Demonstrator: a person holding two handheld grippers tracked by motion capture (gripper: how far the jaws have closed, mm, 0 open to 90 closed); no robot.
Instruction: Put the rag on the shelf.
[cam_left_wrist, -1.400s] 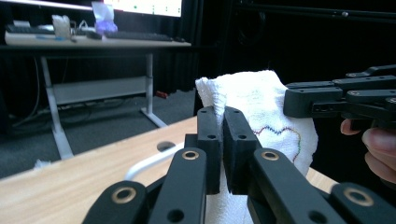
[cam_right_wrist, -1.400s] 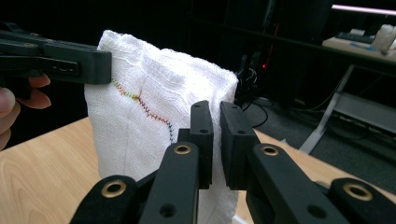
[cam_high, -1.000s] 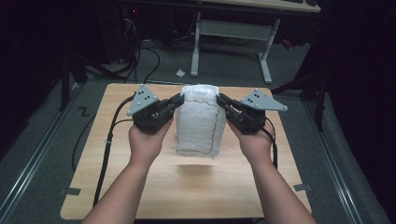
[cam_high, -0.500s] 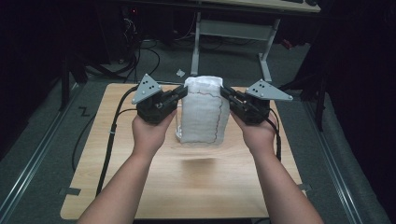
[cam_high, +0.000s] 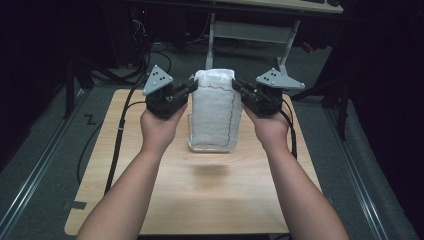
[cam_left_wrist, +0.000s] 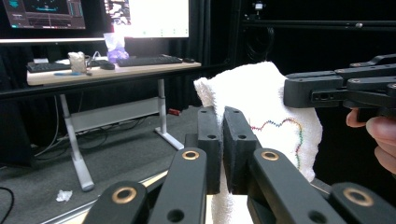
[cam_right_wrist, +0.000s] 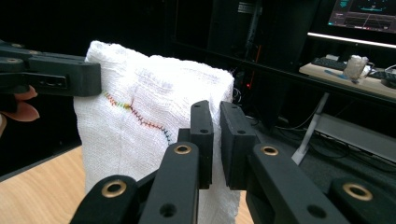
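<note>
High view: white cloth (cam_high: 214, 110), stitched with a multicoloured wavy line, hanging folded above the wooden table (cam_high: 210, 200), its lower edge clear of the tabletop with a faint shadow beneath. Left gripper (cam_high: 191, 88) pinches the cloth's upper left corner; right gripper (cam_high: 237, 86) pinches the upper right corner — each held in a hand, cables trailing down to the table's sides. Left gripper view: own two black jaws drawn together on the cloth (cam_left_wrist: 261, 102) at its near top corner, fabric pinched between them; the right gripper (cam_left_wrist: 303, 91) grips the far corner, fingers (cam_left_wrist: 380, 140) at the frame's right edge. Right gripper view: own jaws closed on the cloth (cam_right_wrist: 140, 121) at its near corner — the left gripper (cam_right_wrist: 91, 77) clamps the opposite corner; table (cam_right_wrist: 37, 191) below.
</note>
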